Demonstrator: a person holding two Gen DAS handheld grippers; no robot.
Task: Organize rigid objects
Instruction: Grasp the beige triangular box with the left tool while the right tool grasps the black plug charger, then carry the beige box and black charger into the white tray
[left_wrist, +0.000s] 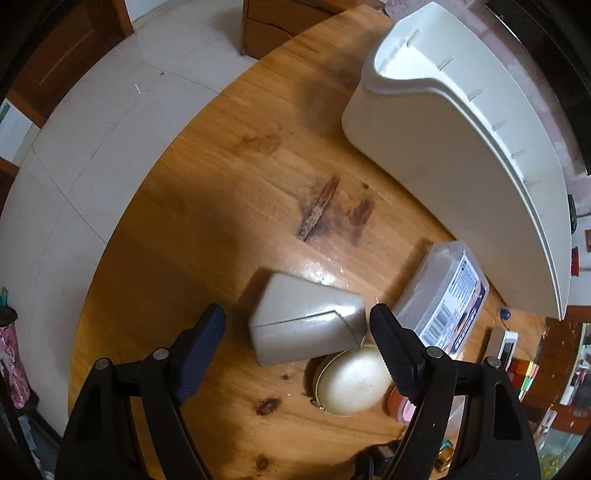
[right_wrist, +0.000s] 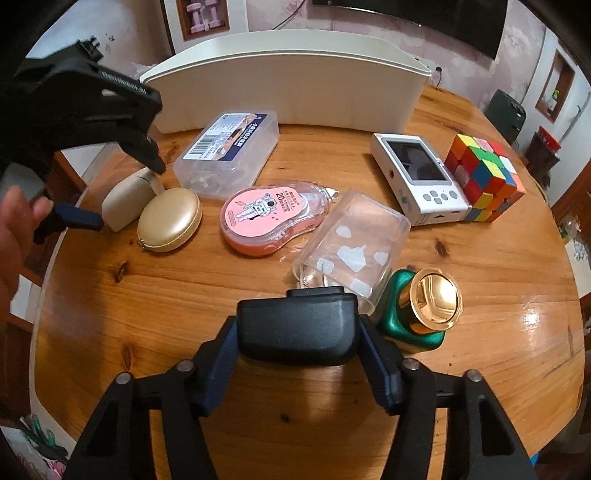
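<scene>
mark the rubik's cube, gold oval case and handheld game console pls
rubik's cube (right_wrist: 487, 177), right wrist view, front face.
gold oval case (right_wrist: 169, 219), right wrist view, middle of its lid.
handheld game console (right_wrist: 415, 158), right wrist view, on its screen.

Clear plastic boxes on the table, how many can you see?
2. The labelled lidded box sits just in front of the white bin; the cloud-print box lies beside the green gold-capped bottle. More may be hidden.

Round wooden table (right_wrist: 155, 314), white tiled floor (left_wrist: 92, 147), pink dumbbells (right_wrist: 206, 14) in wall niche.
</scene>
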